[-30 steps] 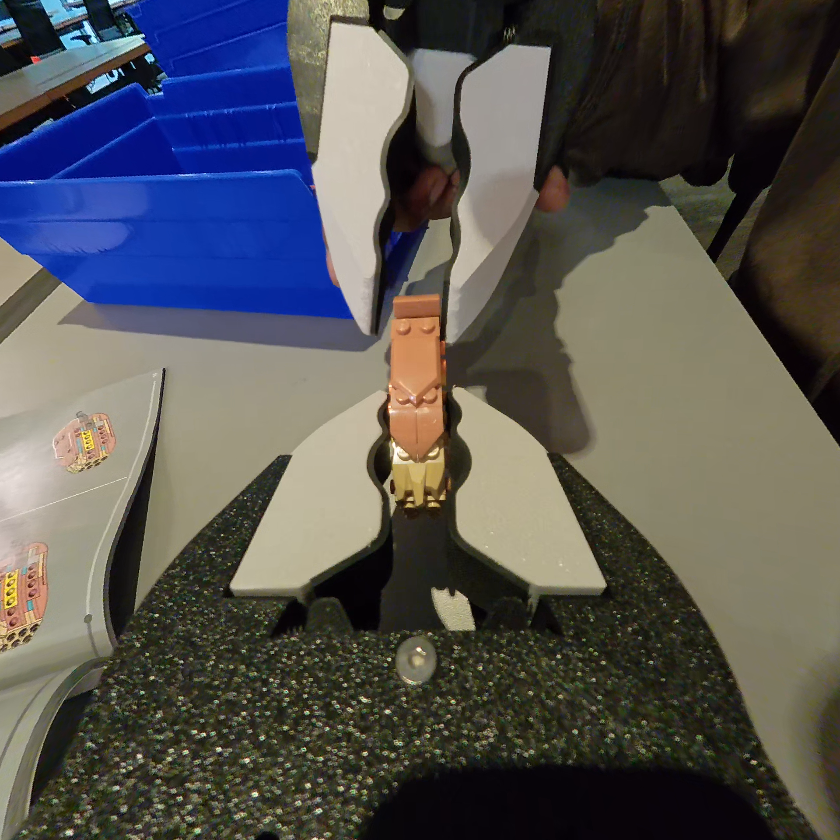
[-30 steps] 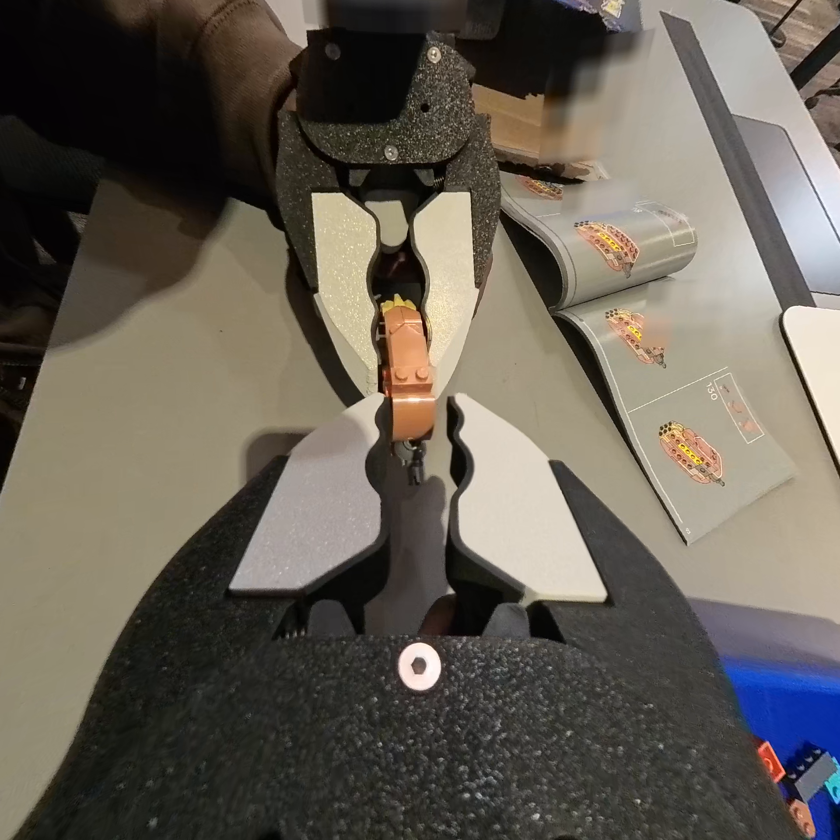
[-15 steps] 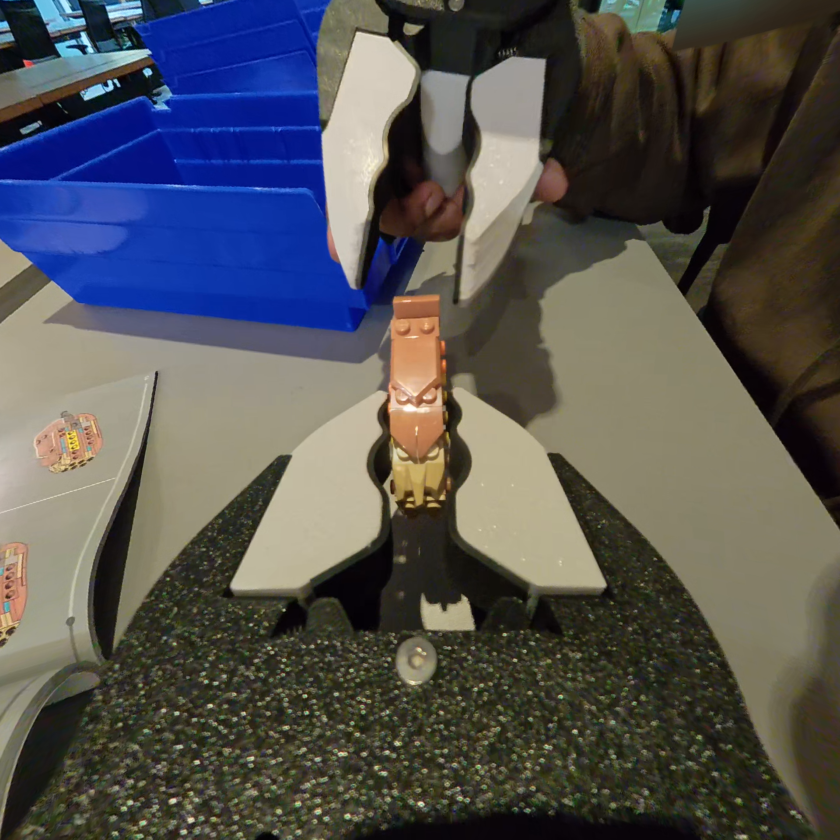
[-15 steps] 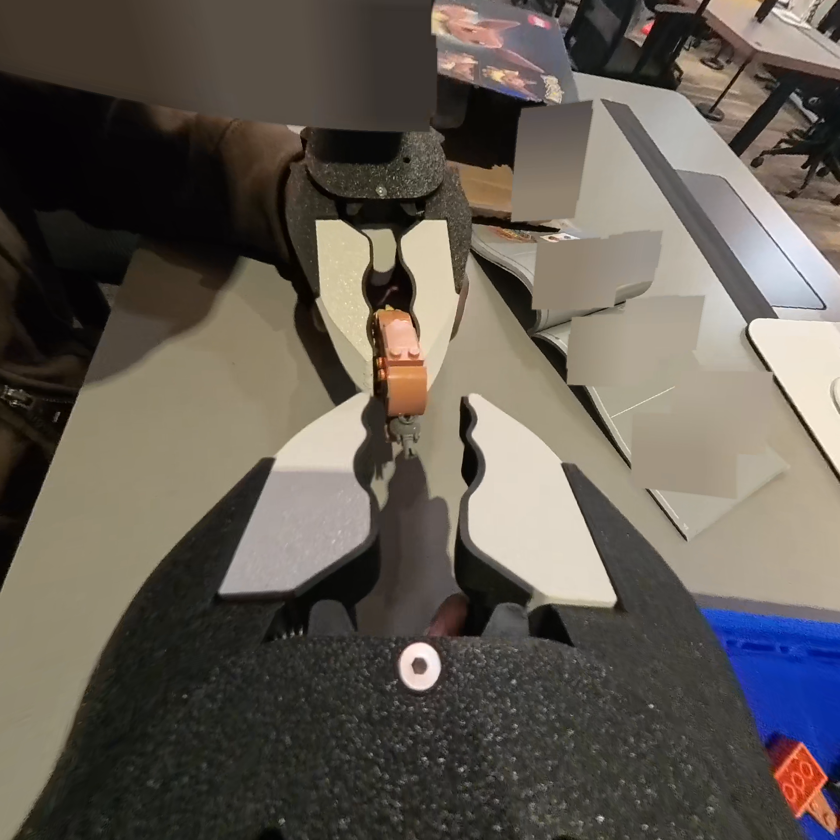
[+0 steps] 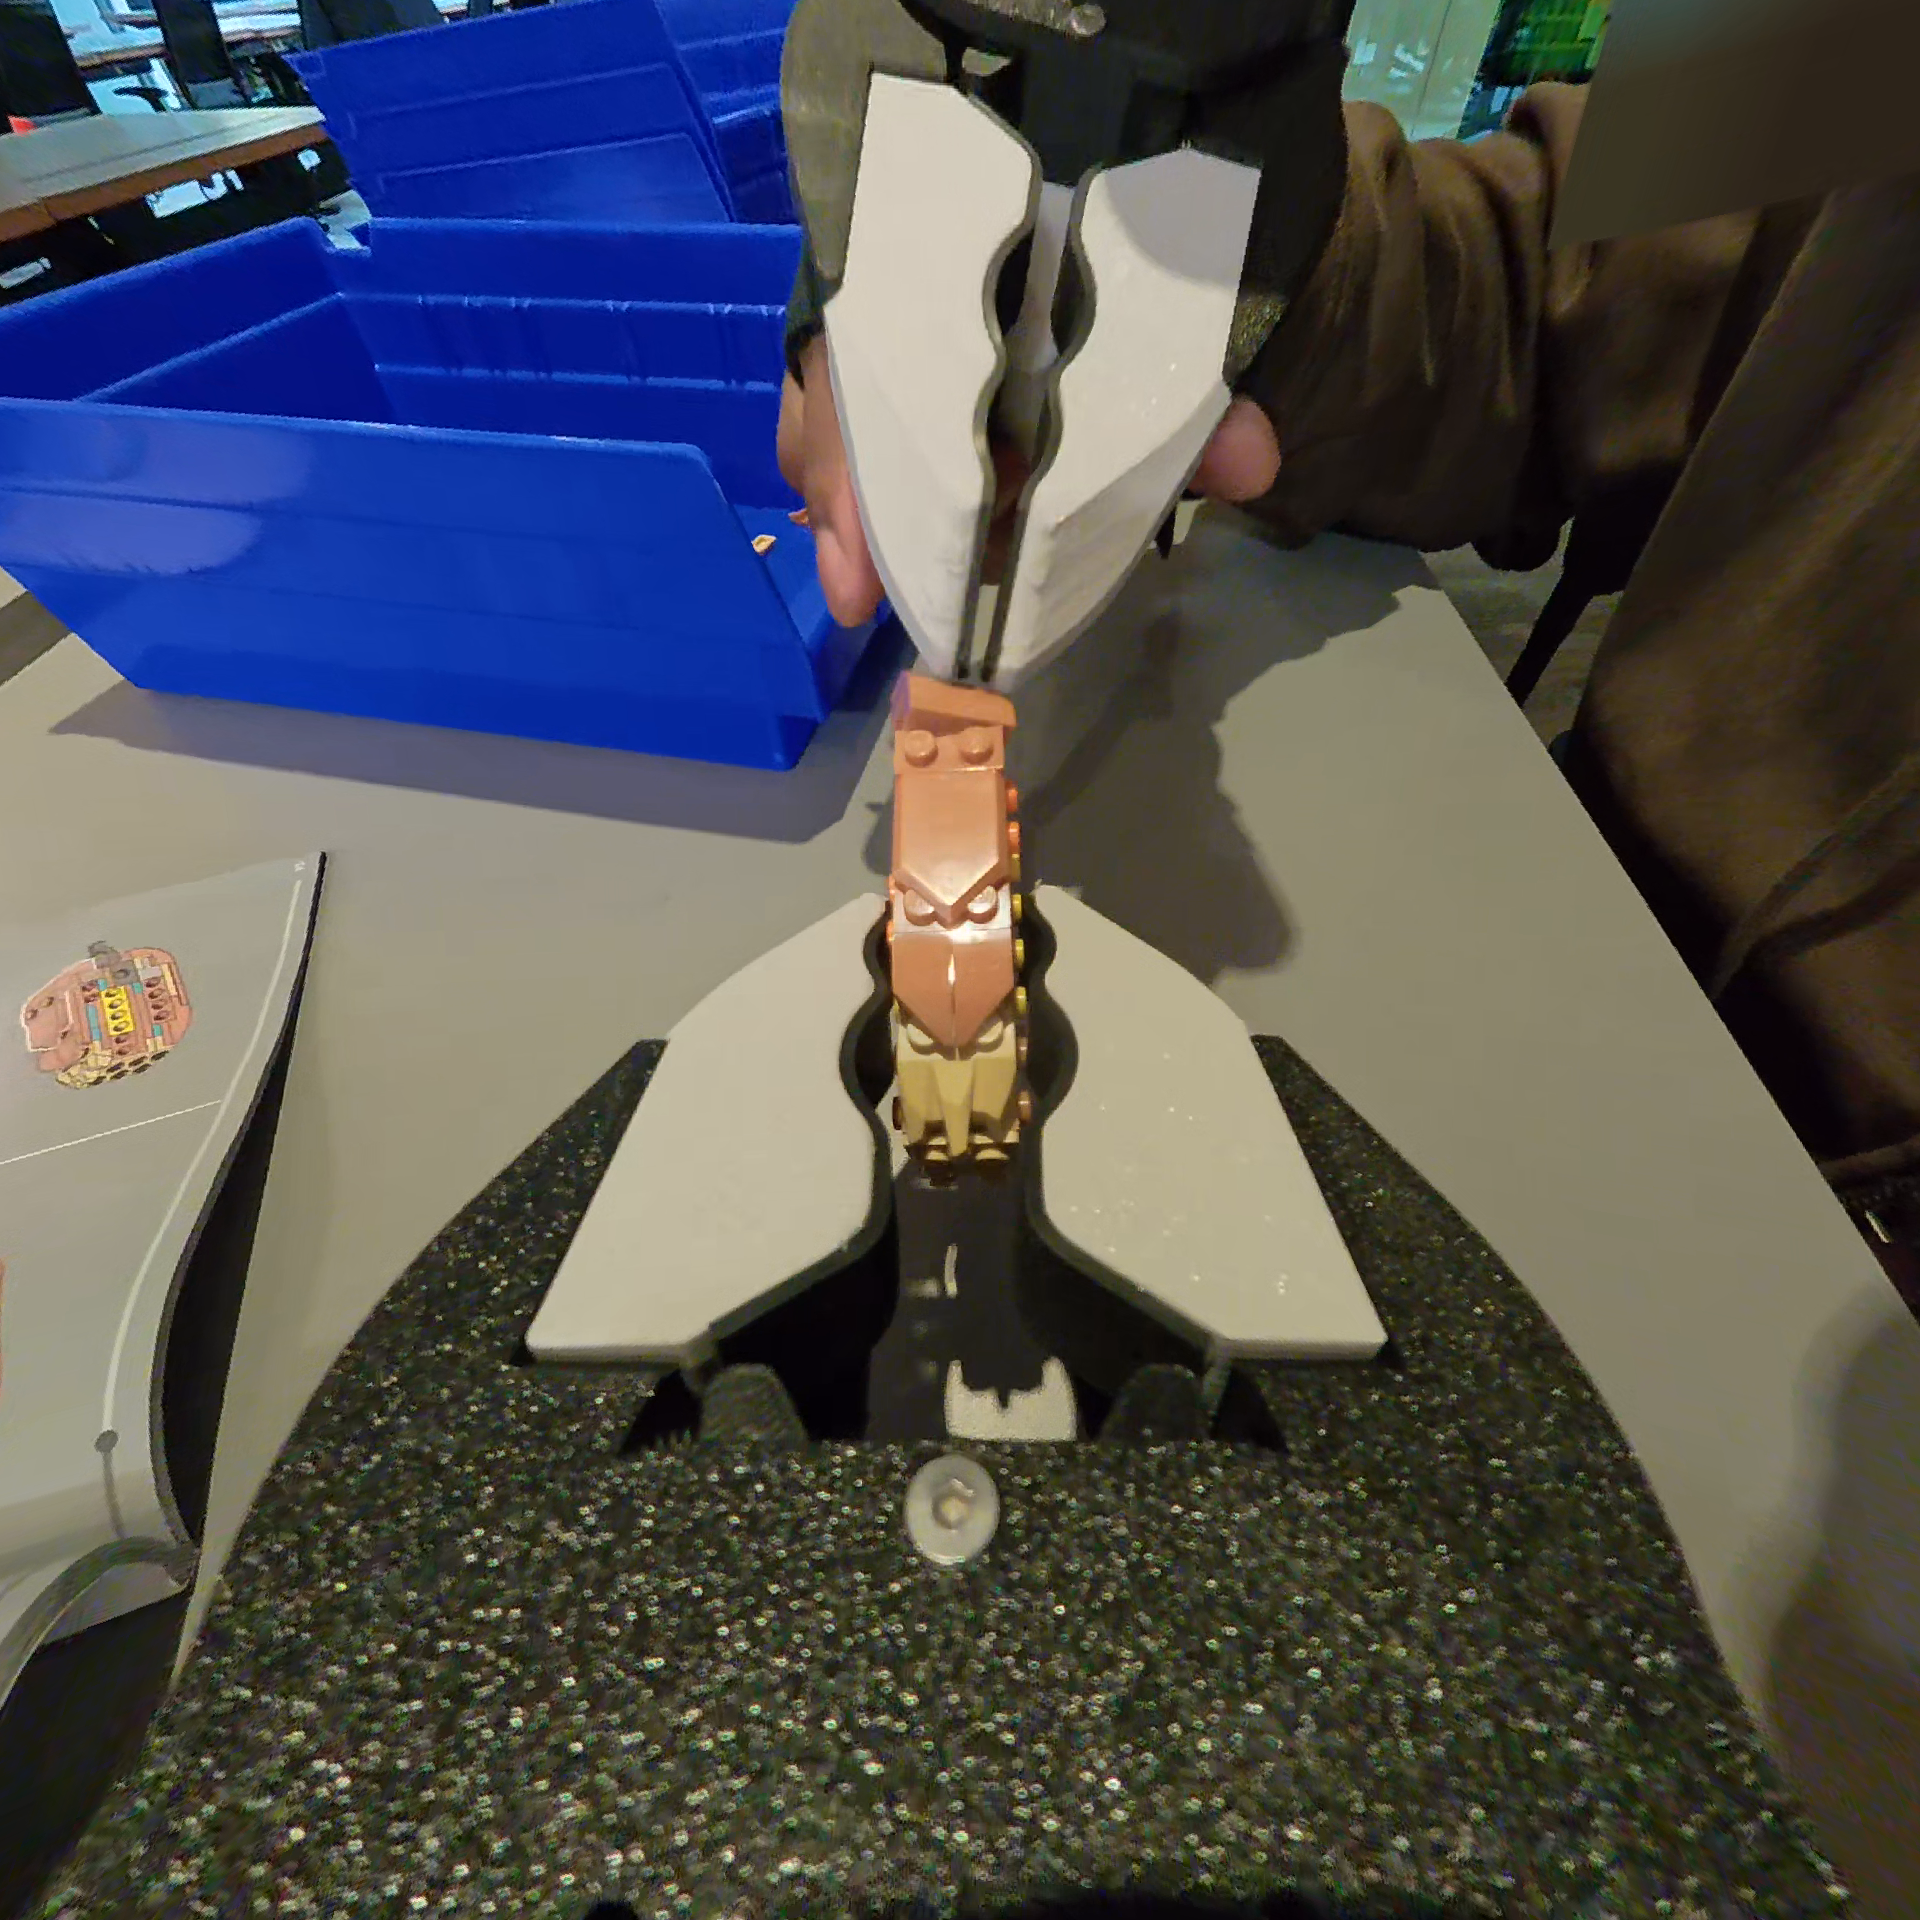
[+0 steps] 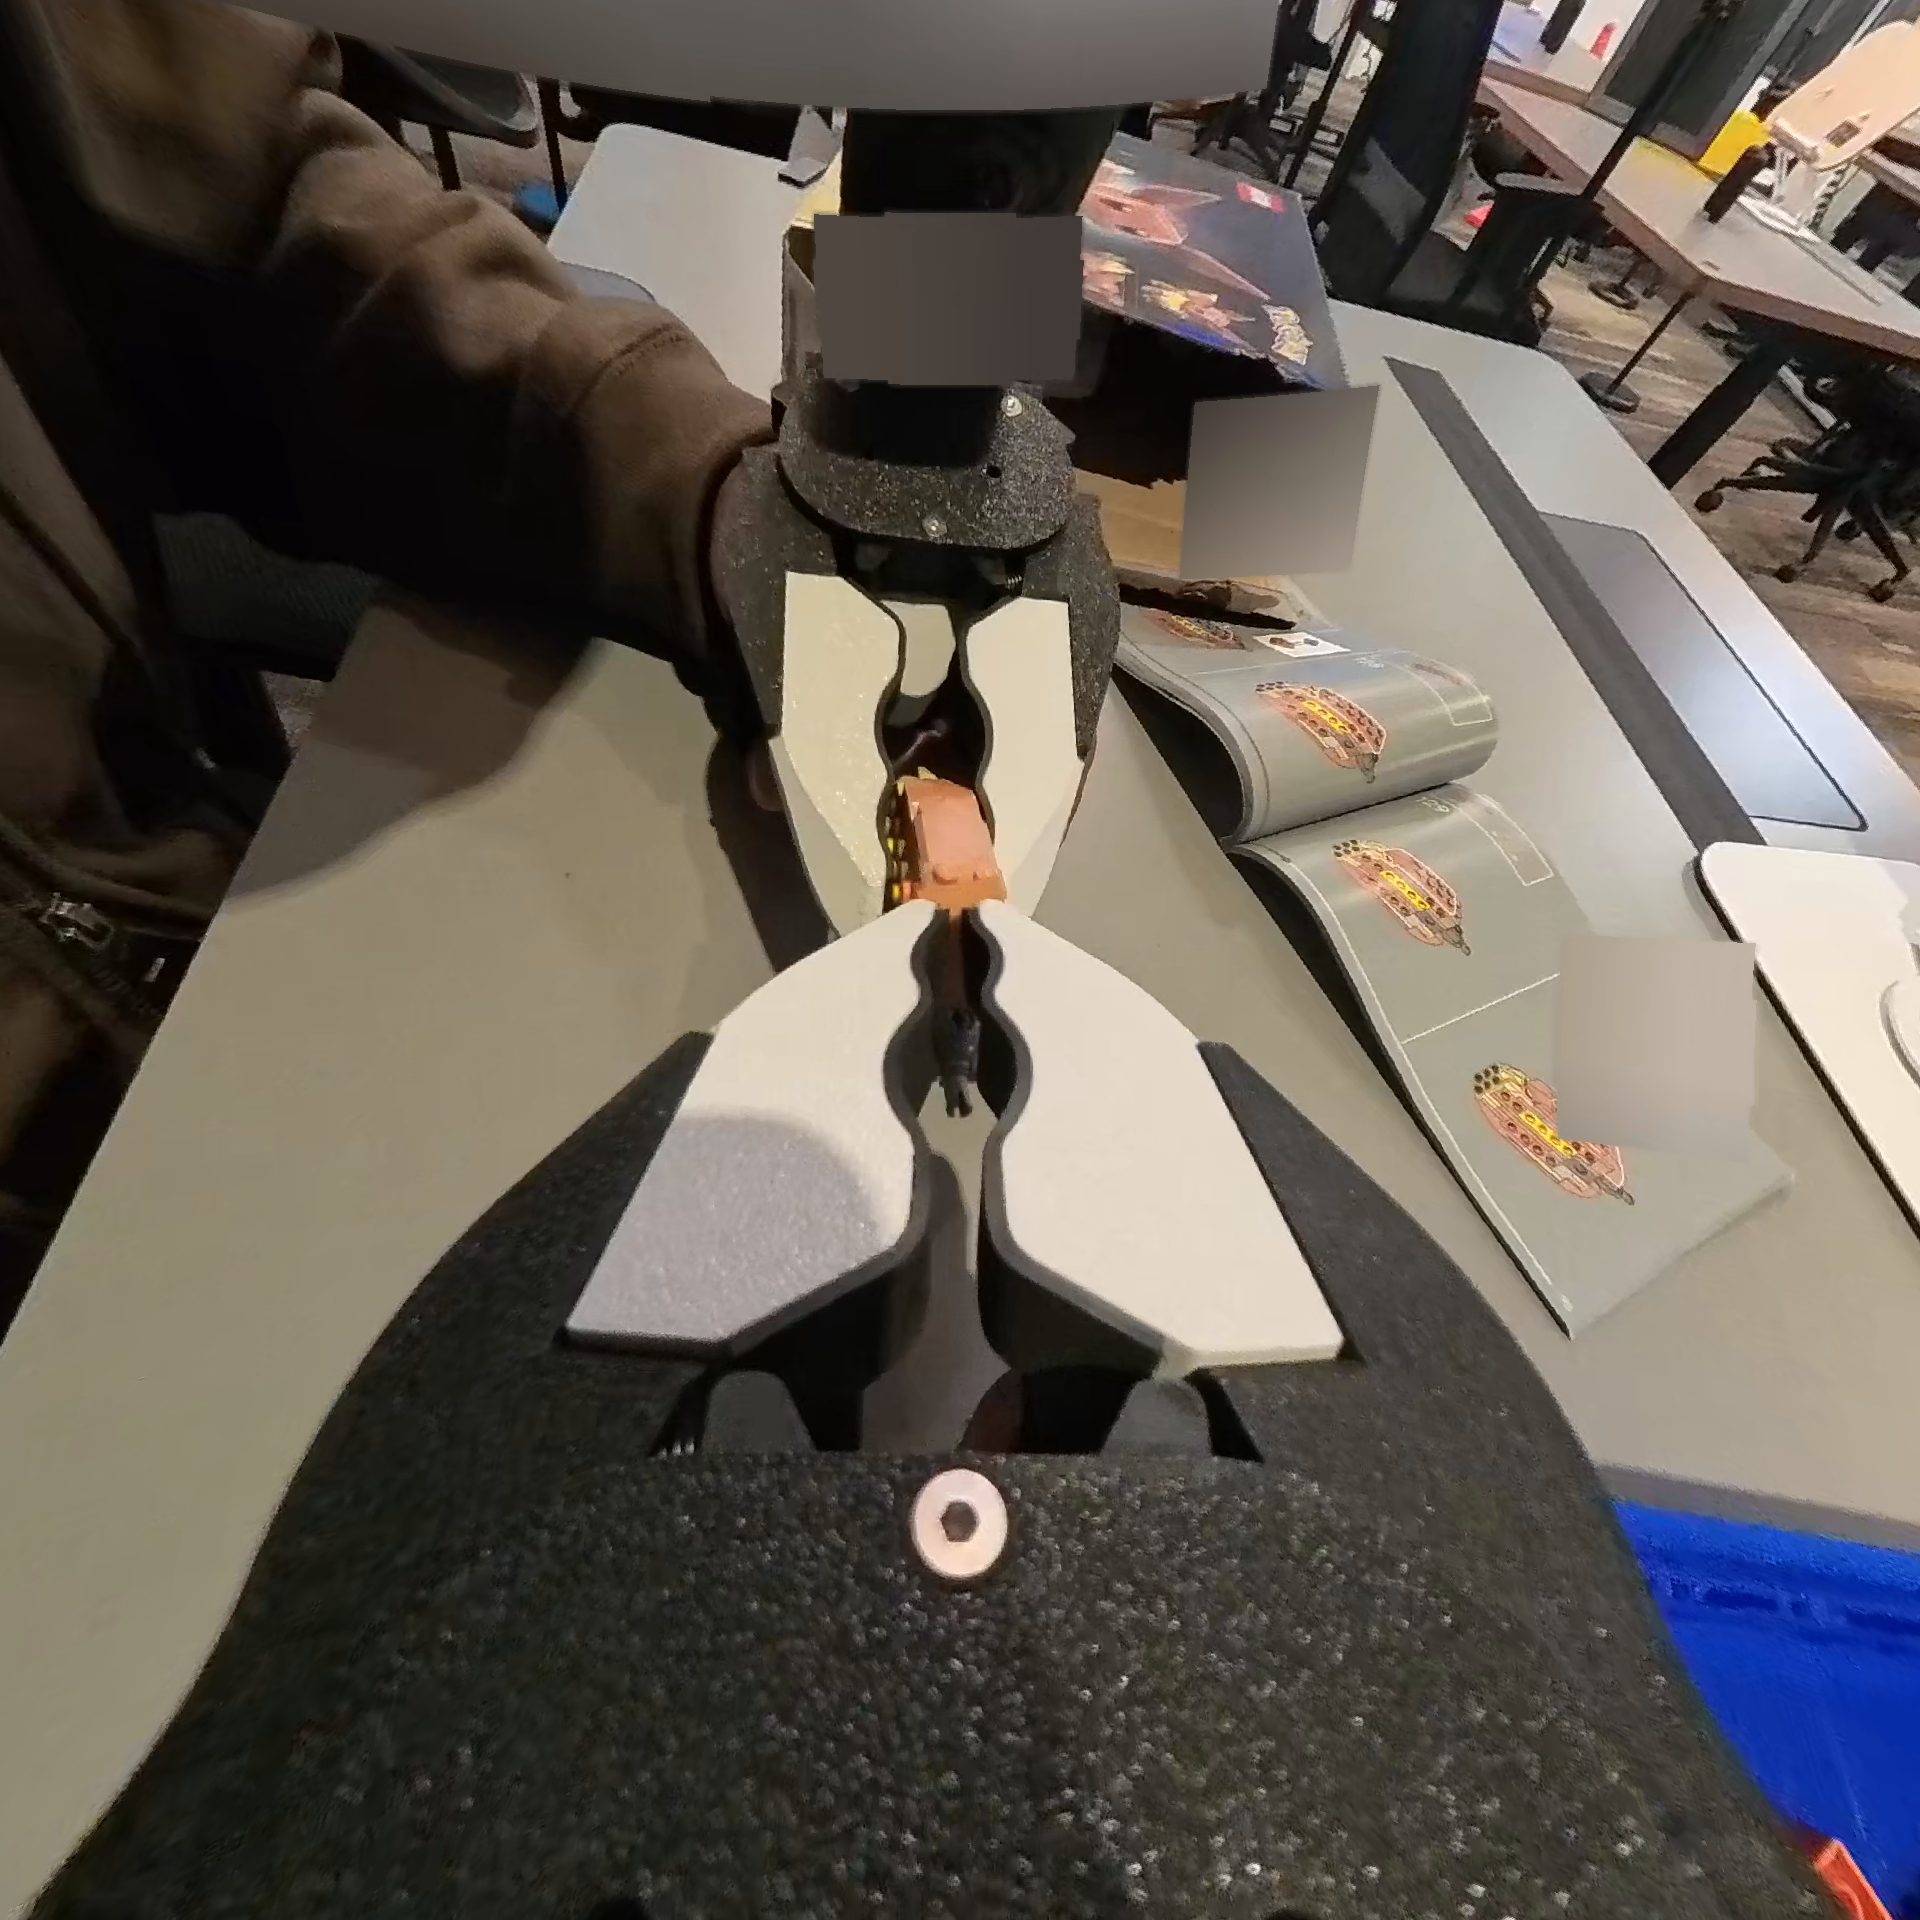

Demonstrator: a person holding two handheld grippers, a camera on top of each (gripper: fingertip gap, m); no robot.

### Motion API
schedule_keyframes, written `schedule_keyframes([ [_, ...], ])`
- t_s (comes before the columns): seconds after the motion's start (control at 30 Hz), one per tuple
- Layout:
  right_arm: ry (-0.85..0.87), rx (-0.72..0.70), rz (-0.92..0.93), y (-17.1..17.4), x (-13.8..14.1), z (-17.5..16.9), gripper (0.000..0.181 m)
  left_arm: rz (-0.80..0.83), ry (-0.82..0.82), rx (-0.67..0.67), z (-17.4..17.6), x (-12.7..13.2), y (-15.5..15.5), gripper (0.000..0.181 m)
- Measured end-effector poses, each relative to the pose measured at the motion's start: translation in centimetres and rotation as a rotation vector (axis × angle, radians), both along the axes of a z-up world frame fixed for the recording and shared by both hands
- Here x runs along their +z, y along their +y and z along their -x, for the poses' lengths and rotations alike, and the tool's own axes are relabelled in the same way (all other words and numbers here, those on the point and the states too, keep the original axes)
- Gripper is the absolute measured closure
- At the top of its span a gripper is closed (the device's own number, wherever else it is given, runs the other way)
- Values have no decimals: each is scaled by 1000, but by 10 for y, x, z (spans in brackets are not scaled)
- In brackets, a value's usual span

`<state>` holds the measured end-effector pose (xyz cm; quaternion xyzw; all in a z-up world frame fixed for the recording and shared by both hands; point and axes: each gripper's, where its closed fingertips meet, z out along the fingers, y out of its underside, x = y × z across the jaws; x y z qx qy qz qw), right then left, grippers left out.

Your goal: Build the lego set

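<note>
1. Two grippers meet nose to nose above the grey table [image 5: 1299,831].
2. Left gripper [image 5: 954,940] is clamped around the brown and tan lego build [image 5: 951,914].
3. Right gripper [image 6: 951,914] is pinched nearly closed on the build's far tip.
4. Blue bins [image 5: 416,540] and the open instruction booklet [image 6: 1455,935] sit off to either side.

Glossy plastic lego model [image 5: 951,935], matt grainy tongs [image 5: 951,914], glossy blue plastic bins [image 5: 416,540].
</note>
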<state>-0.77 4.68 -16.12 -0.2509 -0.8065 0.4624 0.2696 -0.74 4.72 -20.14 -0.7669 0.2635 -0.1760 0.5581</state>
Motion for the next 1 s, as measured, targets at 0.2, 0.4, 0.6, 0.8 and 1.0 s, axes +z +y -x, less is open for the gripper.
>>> schedule_keyframes([
  [0.2, -15, -10, 25, 0, 1, 2, 180, -5, -15, 7, 2, 2, 0, 160],
  [0.4, -70, -20, 100, 0, 0, 2, 179, -31, 37, 20, 3, 2, 0, 160],
  [0.6, -77, -31, 117, 1, 1, 3, 177, -57, 74, 29, 3, 3, 1, 160],
  [0.8, -83, -39, 136, 1, 3, 3, 178, -80, 89, 31, 3, 5, 0, 160],
  [1.0, -82, -48, 127, 2, 2, 4, 179, -87, 88, 38, 4, 6, 0, 160],
])
